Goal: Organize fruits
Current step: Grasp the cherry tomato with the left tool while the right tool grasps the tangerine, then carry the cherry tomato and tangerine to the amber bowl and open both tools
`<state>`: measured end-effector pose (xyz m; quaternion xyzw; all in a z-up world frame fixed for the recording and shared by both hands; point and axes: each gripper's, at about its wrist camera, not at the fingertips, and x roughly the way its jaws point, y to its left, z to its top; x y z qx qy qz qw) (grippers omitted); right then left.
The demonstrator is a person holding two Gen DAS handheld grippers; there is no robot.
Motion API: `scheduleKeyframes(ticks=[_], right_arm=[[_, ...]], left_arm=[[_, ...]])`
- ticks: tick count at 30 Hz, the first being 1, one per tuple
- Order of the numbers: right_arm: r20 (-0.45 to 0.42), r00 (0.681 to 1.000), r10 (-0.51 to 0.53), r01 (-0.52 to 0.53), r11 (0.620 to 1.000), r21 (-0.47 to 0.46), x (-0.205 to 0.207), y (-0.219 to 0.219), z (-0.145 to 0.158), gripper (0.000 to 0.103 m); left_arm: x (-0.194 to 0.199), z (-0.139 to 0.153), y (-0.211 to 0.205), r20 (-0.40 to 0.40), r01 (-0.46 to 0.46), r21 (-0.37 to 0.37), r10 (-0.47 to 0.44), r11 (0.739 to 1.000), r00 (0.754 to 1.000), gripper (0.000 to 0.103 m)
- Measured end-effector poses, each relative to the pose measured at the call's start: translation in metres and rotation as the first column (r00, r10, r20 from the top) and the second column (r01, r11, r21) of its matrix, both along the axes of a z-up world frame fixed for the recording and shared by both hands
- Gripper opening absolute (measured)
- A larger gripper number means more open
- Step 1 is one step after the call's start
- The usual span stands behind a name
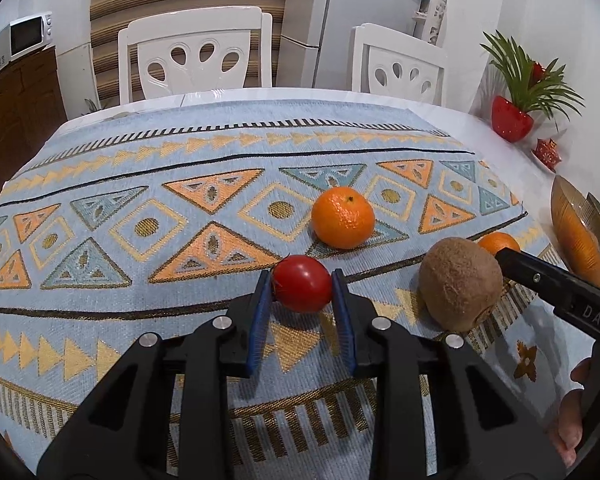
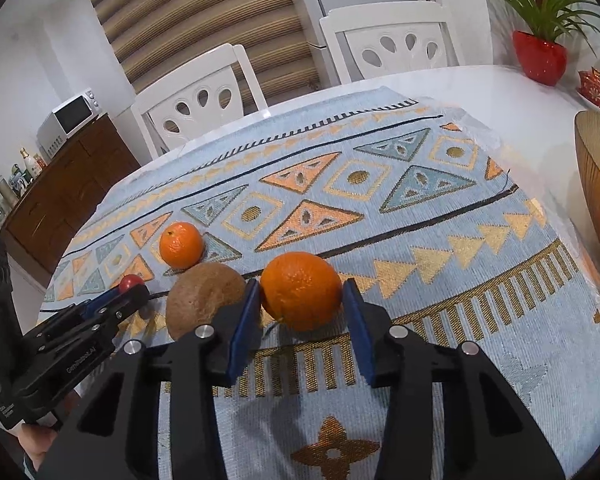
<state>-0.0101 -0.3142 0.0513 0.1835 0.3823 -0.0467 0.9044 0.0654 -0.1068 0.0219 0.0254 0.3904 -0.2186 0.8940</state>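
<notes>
Left gripper [image 1: 302, 286] clasps tomato [image 1: 302, 283]; right gripper [image 2: 300, 294] clasps orange [image 2: 301, 290] touching kiwi [image 2: 204, 296]

Both wrist views look low and close across the patterned tablecloth [image 1: 140, 184], sharing the kiwi [image 1: 460, 282] between them.

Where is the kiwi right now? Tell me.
The kiwi lies on the patterned cloth between the two grippers: right of the tomato in the left wrist view, left of the nearer orange in the right.
</notes>
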Motion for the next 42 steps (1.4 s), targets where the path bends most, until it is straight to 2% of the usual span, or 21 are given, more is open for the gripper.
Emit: scheduleKeyframes(ticks=[4,12,13,23,26,29,34,37,42], right_arm=[[-0.023,1.0,0.008,-0.008,1.0,0.007,0.005,0.001,-0.004,0.046],[-0.08,0.996,0.025,-0.018,0.996,0.087,0.022,-0.007,-0.015,0.049],[-0.074,0.997,0.025,-0.018,0.995,0.096,0.022,-0.009,-0.015,0.045],[-0.013,1.0,0.004,-0.003,0.998,0.069,0.008,-0.008,-0.005,0.044],[0.007,1.0,-0.016,0.016,0.998,0.058,0.002,-0.01,0.001,0.044],[0.012,0.999,-0.05,0.049,0.999,0.021,-0.008,-0.02,0.01,0.044],[0.086,0.986,-0.142,0.143,0.99,0.0,-0.054,-0.068,0.052,0.044],[0.136,0.97,-0.203,0.207,0.978,-0.015,-0.087,-0.102,0.081,0.044],[0.186,0.929,-0.319,0.329,0.944,-0.025,-0.145,-0.164,0.121,0.044]], left_arm=[[0.0,0.0,0.0,0.0,0.0,-0.001,0.0,1.0,1.0,0.029],[0.001,0.0,0.001,-0.004,0.0,-0.005,0.0,1.0,1.0,0.029],[0.001,0.0,0.001,-0.004,0.0,-0.005,0.0,1.0,1.0,0.029],[-0.004,0.004,0.001,0.018,0.004,-0.017,-0.003,1.0,1.0,0.029],[-0.009,0.01,0.001,0.039,0.017,-0.051,-0.016,0.999,0.999,0.029],[-0.023,0.021,-0.004,0.072,0.056,-0.057,-0.052,0.997,0.996,0.029],[-0.052,0.057,-0.025,0.129,0.135,-0.067,-0.126,0.988,0.984,0.029],[-0.067,0.084,-0.047,0.156,0.196,-0.107,-0.178,0.975,0.972,0.029],[-0.097,0.118,-0.108,0.194,0.325,-0.131,-0.297,0.937,0.935,0.029]])
